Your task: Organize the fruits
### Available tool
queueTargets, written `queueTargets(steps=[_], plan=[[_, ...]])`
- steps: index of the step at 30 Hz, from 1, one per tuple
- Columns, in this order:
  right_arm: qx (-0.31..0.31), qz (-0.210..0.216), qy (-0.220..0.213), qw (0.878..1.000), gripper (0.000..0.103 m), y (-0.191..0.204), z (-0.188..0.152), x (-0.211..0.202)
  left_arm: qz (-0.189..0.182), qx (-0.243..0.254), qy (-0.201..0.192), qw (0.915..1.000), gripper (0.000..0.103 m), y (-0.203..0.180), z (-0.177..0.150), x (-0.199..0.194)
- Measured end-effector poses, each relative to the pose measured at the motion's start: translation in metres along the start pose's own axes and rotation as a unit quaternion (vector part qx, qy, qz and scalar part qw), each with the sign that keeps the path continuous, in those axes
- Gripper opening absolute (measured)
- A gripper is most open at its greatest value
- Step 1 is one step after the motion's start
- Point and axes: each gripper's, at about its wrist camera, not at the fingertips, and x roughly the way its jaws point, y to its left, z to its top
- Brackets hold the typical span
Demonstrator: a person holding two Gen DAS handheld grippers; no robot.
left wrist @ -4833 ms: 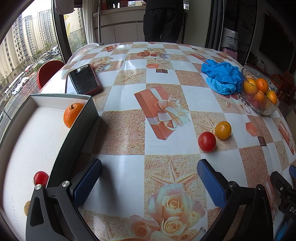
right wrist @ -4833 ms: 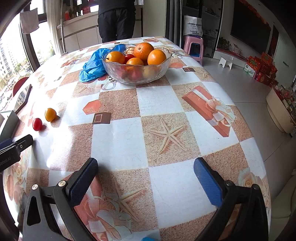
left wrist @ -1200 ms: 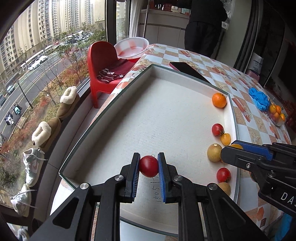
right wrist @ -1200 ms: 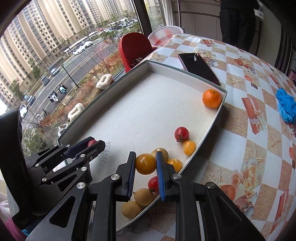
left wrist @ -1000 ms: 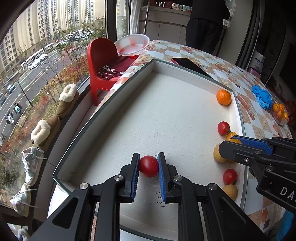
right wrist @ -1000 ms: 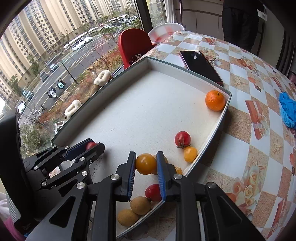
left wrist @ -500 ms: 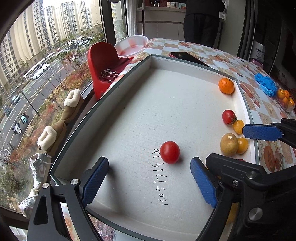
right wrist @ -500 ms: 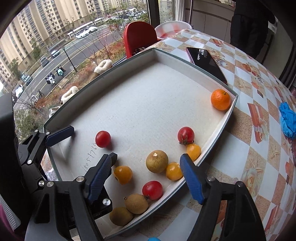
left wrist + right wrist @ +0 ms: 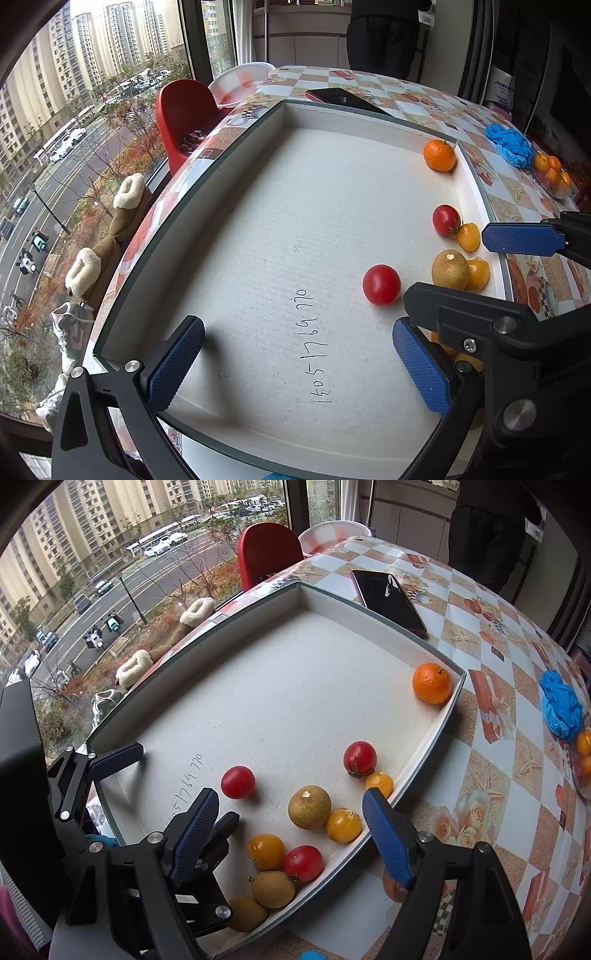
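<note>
- Beside a tall window with apartment blocks and a street outside, a desk point(image 9: 491, 797) with a checkered, flower-printed cloth carries a shallow white tray point(image 9: 424, 771).
- Left claw point(image 9: 295, 365) stands wide with nothing between its blue pads; its jaws have just been opening. It hangs over the tray floor near some handwritten digits.
- One red tomato point(image 9: 381, 284) lies loose on the tray floor, just ahead of the left claw's right pad.
- Right claw point(image 9: 291, 834) also stands wide, its jaws having just been opening, and grips nothing. A yellow tomato point(image 9: 266, 851) lies on the tray floor below it.
- Around that one lie more fruit: a brown round fruit point(image 9: 309, 806), another red tomato point(image 9: 303, 863) and other small yellow ones along the tray's wall.
- An orange point(image 9: 431, 683) sits in the tray's far corner.
- A phone point(image 9: 388, 600) and a blue glove point(image 9: 561, 703) lie on the desk beyond the tray.
</note>
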Motion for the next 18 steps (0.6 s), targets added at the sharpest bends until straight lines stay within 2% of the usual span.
queueTargets(steps=[4, 7, 14, 18], plan=[[0.005, -0.017, -0.017, 1.0, 0.094, -0.003, 0.006, -0.009, -0.004, -0.009, 0.008, 0.9999, 0.103, 0.002, 0.003, -0.001], [0.011, -0.022, -0.024, 0.999, 0.103, -0.009, 0.007, -0.014, -0.006, -0.015, 0.0, 0.9999, 0.103, 0.003, 0.007, -0.008], [0.028, -0.02, -0.031, 0.999, 0.103, -0.021, 0.005, -0.025, 0.024, -0.012, -0.004, 0.9996, 0.103, -0.002, 0.018, -0.019], [0.026, -0.021, -0.031, 0.999, 0.103, -0.023, 0.003, -0.028, 0.023, -0.003, -0.009, 0.9997, 0.103, -0.006, 0.018, -0.025]])
